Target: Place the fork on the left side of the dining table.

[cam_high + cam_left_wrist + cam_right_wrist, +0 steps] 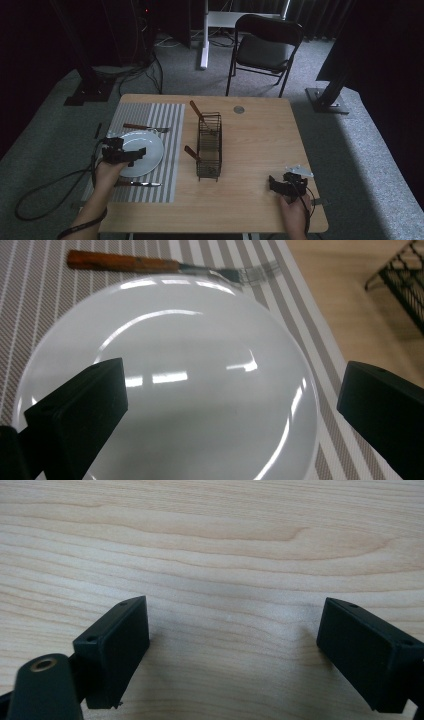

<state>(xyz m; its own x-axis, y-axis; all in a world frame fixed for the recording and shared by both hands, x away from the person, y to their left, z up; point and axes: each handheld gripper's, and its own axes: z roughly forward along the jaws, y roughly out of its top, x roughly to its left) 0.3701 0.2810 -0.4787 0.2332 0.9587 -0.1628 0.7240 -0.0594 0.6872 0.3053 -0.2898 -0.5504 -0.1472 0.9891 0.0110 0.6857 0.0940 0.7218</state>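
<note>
The left gripper (227,405) is hovering wide-jawed directly over the plate (170,340); the right gripper (235,650), also wide, is resting far off

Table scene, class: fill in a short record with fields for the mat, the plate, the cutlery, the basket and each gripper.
mat: striped placemat on the table's left part
plate: white plate on the placemat
cutlery: fork beyond the plate, knife on its near side
basket: wire basket mid-table, two wooden handles sticking out
left gripper: open, above the plate
right gripper: open, over bare wood
</note>
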